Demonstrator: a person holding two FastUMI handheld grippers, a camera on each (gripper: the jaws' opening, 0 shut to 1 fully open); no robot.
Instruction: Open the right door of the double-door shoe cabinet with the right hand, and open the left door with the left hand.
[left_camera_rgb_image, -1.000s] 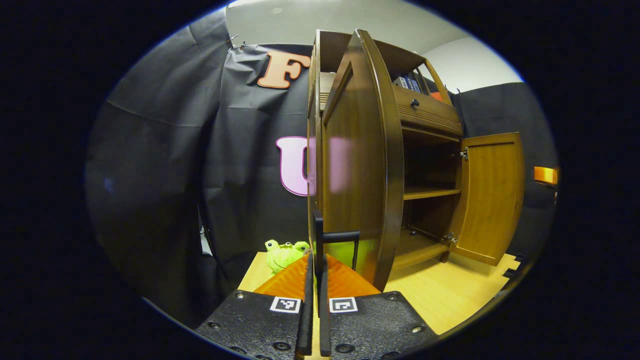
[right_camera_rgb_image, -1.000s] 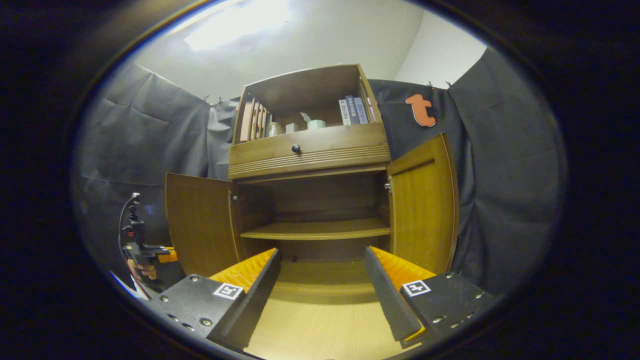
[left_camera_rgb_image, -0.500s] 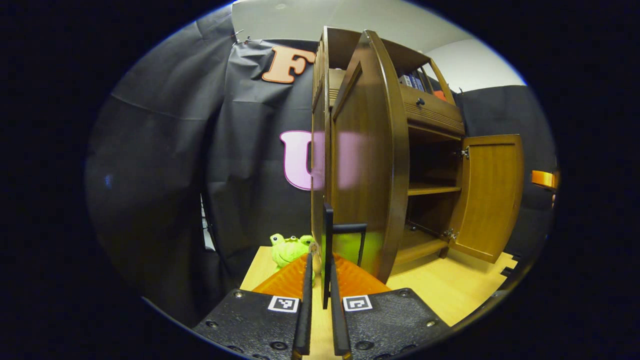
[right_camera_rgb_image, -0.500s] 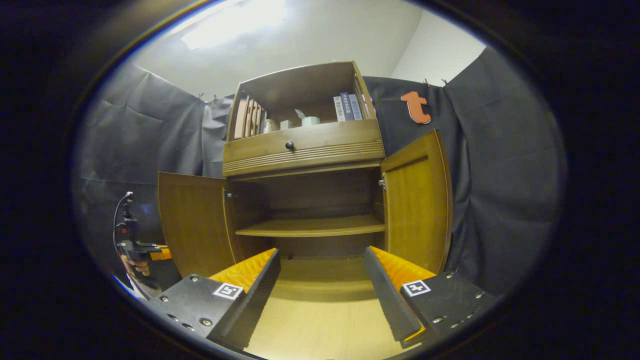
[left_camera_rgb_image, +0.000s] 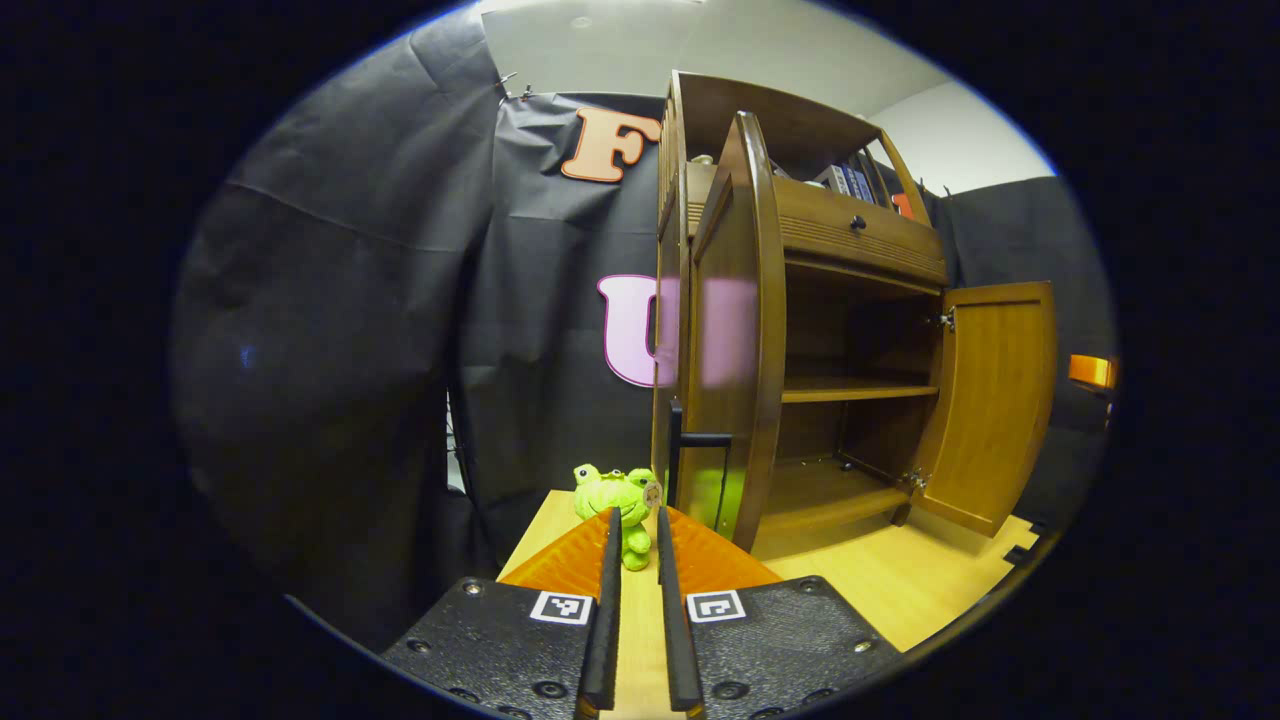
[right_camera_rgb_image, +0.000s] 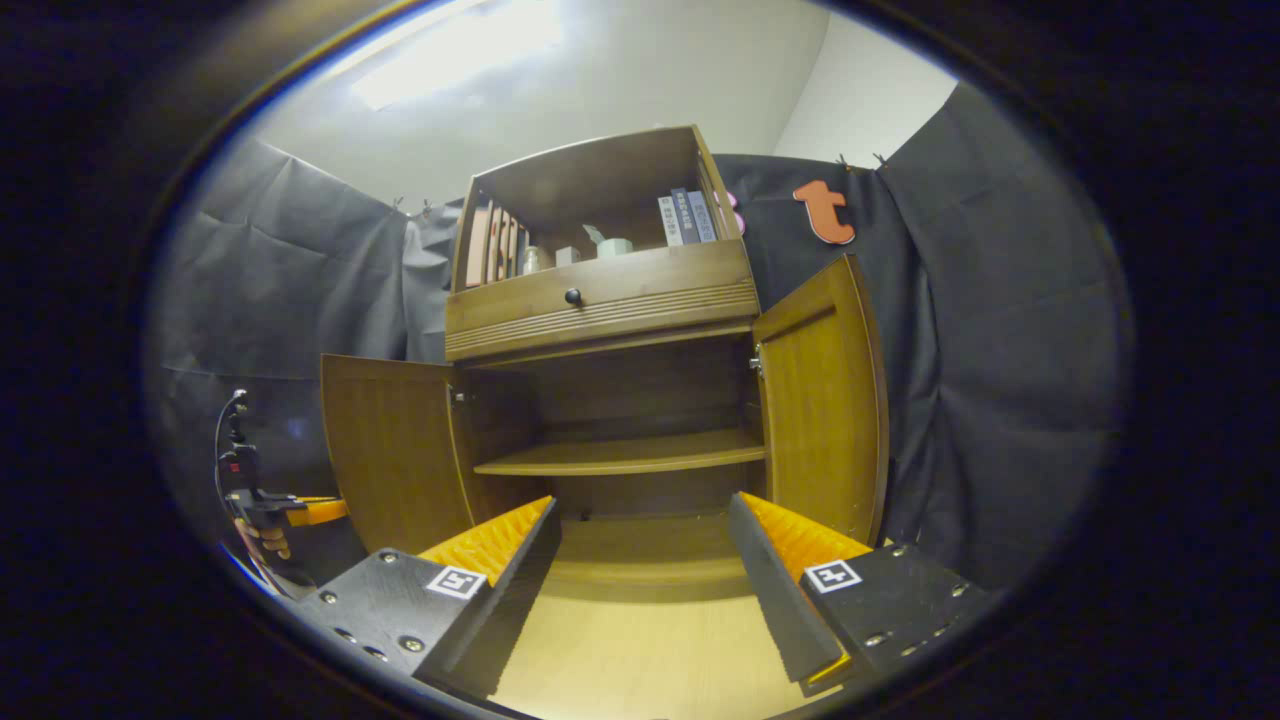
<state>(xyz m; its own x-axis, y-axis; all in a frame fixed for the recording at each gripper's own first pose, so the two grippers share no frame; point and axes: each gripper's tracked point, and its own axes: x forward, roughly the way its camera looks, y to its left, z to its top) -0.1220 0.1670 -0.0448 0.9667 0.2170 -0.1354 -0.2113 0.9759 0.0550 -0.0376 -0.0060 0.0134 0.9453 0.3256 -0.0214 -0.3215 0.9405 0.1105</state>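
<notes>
Your brown wooden double-door shoe cabinet (right_camera_rgb_image: 610, 400) stands ahead on the pale floor, left door (right_camera_rgb_image: 385, 450) and right door (right_camera_rgb_image: 825, 400) swung wide. Left gripper (left_camera_rgb_image: 640, 560) nearly closed, empty; right gripper (right_camera_rgb_image: 640, 560) spread, empty. Shelf objects too small to identify.

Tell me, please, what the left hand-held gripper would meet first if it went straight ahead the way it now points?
Probably the small bright green plush frog sitting on the light wooden floor, right beyond the left hand-held gripper and its narrow gap. The black door handle stands just right of that line, though depth is unclear.
</notes>
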